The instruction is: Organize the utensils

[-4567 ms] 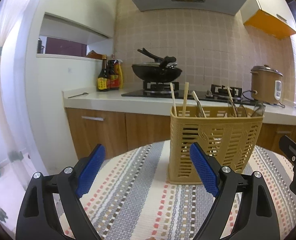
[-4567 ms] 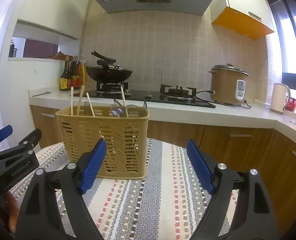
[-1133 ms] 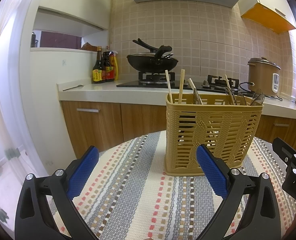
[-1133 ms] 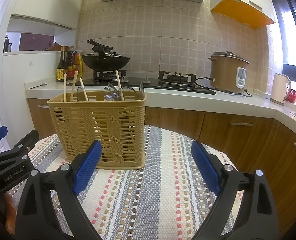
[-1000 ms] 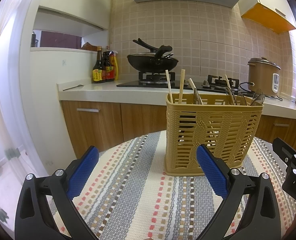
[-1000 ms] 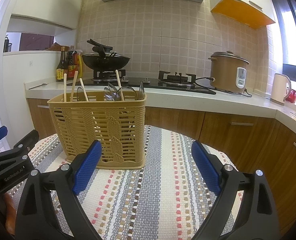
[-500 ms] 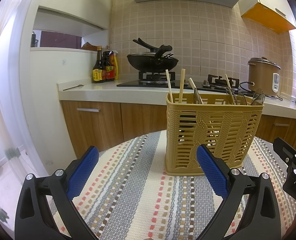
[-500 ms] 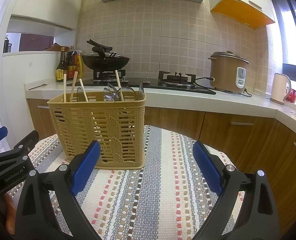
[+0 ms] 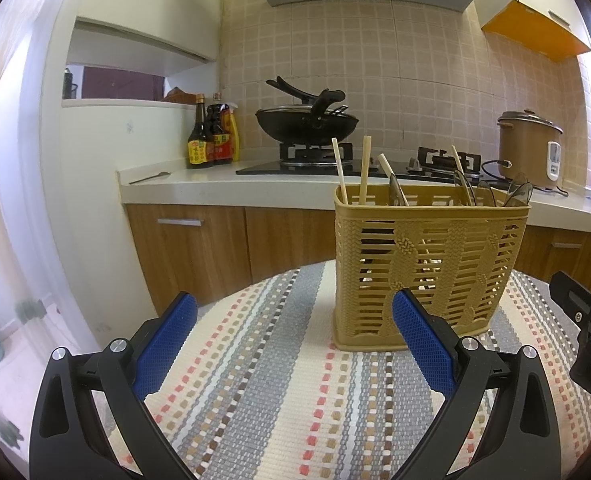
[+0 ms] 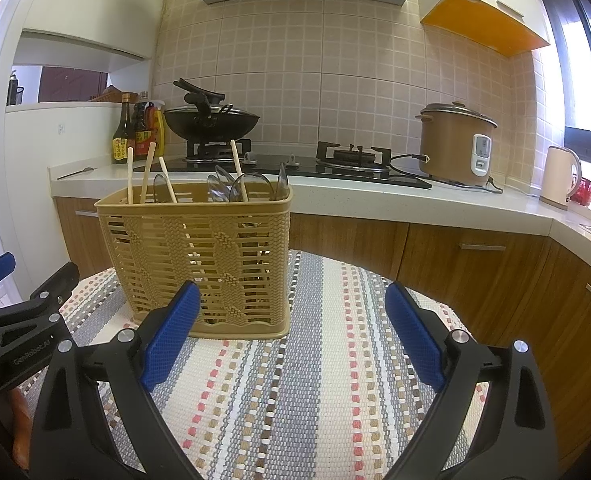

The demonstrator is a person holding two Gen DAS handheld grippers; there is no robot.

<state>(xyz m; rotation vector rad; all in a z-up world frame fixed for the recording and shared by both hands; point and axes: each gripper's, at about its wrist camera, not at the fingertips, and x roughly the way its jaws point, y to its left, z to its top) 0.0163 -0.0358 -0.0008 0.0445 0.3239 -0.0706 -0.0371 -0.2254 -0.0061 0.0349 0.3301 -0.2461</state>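
A tan plastic utensil basket (image 9: 427, 264) (image 10: 199, 256) stands upright on a round table with a striped woven cloth (image 9: 279, 380) (image 10: 319, 380). Wooden chopsticks (image 9: 363, 170) (image 10: 147, 172) and several spoons (image 9: 515, 194) (image 10: 247, 186) stick up out of it. My left gripper (image 9: 295, 334) hangs open just before the basket's left side, nothing between its blue pads. My right gripper (image 10: 291, 326) is open in front of the basket's right side, also empty. Each gripper shows at the edge of the other's view.
Behind the table runs a kitchen counter (image 9: 223, 190) with a wok on a gas hob (image 10: 211, 122), sauce bottles (image 9: 211, 140), a rice cooker (image 10: 455, 144) and a kettle (image 10: 559, 178). Wooden cabinets (image 10: 475, 256) stand below. A spoon (image 9: 149, 178) lies on the counter's left end.
Since 4.6 s ago both grippers have sunk lower and drawn slightly closer to the basket. Over the last second almost nothing has moved; both stay open.
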